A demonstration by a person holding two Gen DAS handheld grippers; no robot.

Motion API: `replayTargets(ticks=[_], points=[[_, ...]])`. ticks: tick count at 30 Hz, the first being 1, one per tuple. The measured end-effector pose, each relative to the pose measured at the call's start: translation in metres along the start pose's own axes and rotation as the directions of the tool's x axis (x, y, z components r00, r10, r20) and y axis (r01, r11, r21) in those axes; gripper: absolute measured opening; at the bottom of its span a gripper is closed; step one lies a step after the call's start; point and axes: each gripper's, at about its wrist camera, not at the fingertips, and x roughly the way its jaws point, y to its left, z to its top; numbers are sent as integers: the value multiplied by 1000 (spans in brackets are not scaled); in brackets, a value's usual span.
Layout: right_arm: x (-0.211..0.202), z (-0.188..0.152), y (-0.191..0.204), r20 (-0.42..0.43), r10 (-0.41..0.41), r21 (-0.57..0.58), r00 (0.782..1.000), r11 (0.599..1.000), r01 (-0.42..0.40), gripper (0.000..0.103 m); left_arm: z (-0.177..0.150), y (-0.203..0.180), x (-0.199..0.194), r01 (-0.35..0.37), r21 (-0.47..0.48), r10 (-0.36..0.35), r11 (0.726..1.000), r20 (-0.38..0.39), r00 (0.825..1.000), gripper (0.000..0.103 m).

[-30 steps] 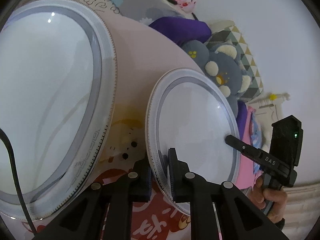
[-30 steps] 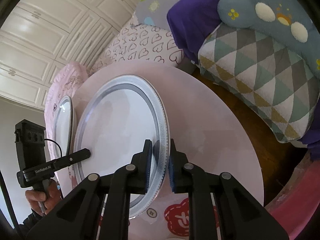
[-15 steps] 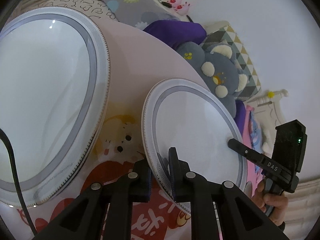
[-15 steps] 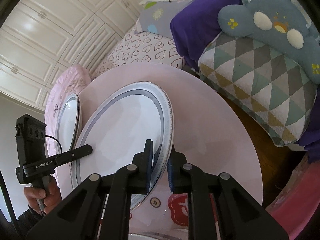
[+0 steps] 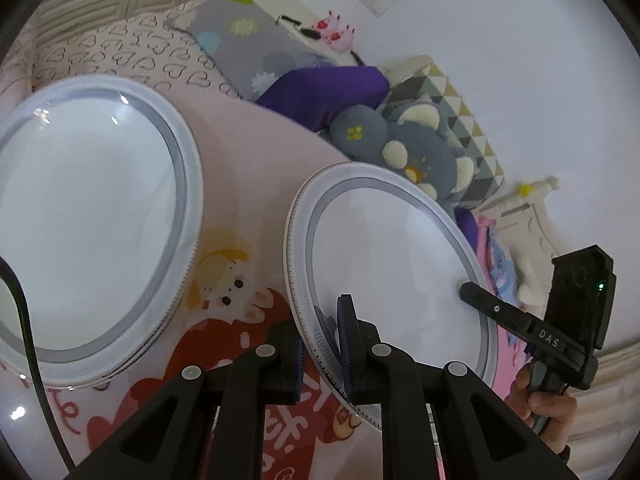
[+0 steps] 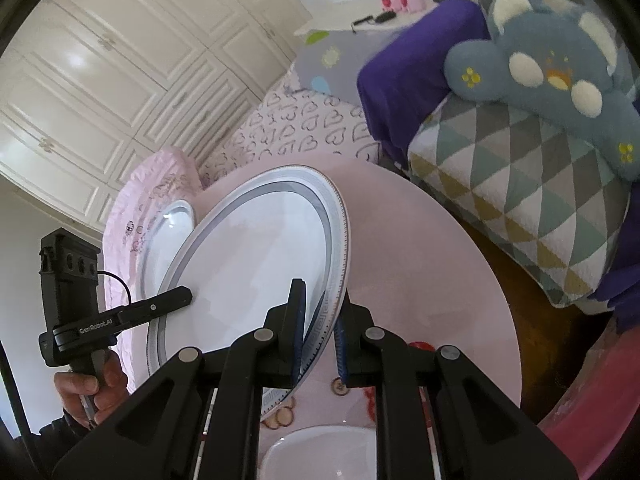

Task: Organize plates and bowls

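Note:
Both grippers hold one white plate with a grey band [image 5: 396,264], lifted and tilted above the round pink table [image 5: 248,152]. My left gripper [image 5: 322,344] is shut on its near rim. My right gripper [image 6: 320,320] clamps the opposite rim of the same plate [image 6: 256,264]. The right gripper shows at the plate's far edge in the left wrist view [image 5: 520,320]. A stack of larger matching plates [image 5: 88,216] lies on the table to the left, also seen in the right wrist view [image 6: 168,232]. Another white dish [image 6: 320,452] sits below the right gripper.
A cartoon print [image 5: 224,280] covers the table's near part. Beyond the table is a bed with a purple blanket [image 6: 408,72], a blue plush toy [image 6: 552,76] and a triangle-pattern quilt [image 6: 520,184]. White wardrobe doors [image 6: 120,60] stand at the back left.
The held plate has risen off the table and tilted. Both grippers moved up with it, and the stack of plates now sits farther away on the left.

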Motion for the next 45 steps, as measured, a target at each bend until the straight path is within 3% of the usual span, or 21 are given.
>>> replayTargets(ticks=[10,22,32,45], points=[[3,1,73,7,47,-78,999,996,-47,13,-27,37,-83,-20,-8,21,1000,91,996,11],[80,-3,156,-75,115,-103,990,987,-123,13,-51,113,-169,-101,-89,112,991,132,985,12],[142,-3,171,-144,87,-69,986,993,-98,13,-26,139,-159,-162,-110,172,981,90,981,13],[165,-3,167,-182,25,-47,983,998,-34,17,-2,122,-124,-222,-71,229,972,101,968,13]])
